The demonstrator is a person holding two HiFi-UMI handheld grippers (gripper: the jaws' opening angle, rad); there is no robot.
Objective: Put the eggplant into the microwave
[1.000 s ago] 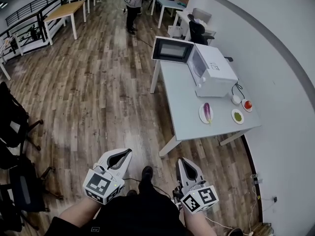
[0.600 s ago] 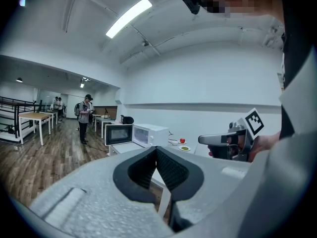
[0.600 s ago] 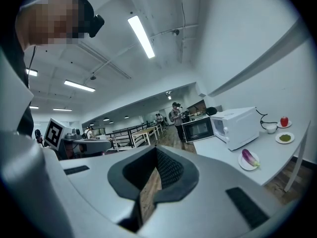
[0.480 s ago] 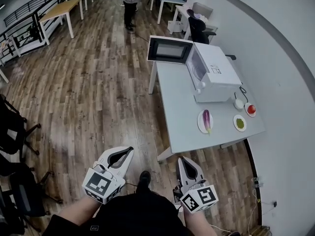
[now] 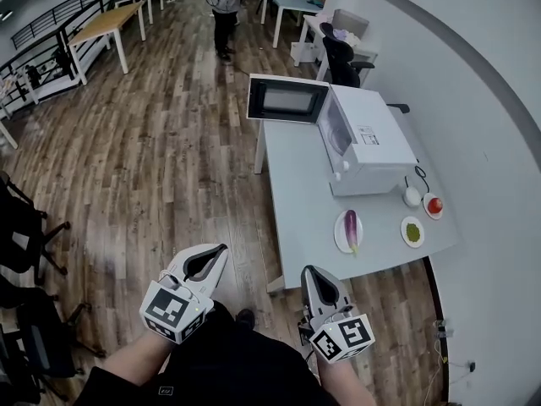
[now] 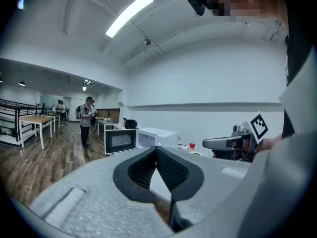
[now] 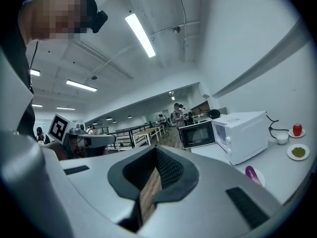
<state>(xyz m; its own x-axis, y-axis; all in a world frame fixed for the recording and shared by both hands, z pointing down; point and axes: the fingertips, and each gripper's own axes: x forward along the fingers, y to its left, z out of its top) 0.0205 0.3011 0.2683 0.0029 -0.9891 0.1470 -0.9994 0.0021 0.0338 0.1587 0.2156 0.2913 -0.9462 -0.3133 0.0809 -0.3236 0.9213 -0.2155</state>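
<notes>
A purple eggplant [image 5: 351, 228] lies on a white plate [image 5: 340, 235] near the front of a grey table [image 5: 300, 201]; it also shows as a purple tip [image 7: 251, 173] in the right gripper view. The white microwave [image 5: 365, 140] stands at the table's far end with its door [image 5: 286, 99] swung open to the left. Both grippers hang short of the table, over the wooden floor. My left gripper [image 5: 221, 251] is shut and holds nothing. My right gripper [image 5: 308, 272] is shut too, empty, just off the table's near corner.
Behind the eggplant's plate sit a small dish of green stuff [image 5: 412, 232], a red fruit on a dish [image 5: 434, 205] and a white cup [image 5: 412, 196]. Black office chairs [image 5: 25, 227] stand at the left. A person [image 5: 225, 7] stands far off among other desks.
The table, microwave and eggplant plate have come closer and lower in the head view as I walked toward them. Both grippers stayed shut, carried forward together.
</notes>
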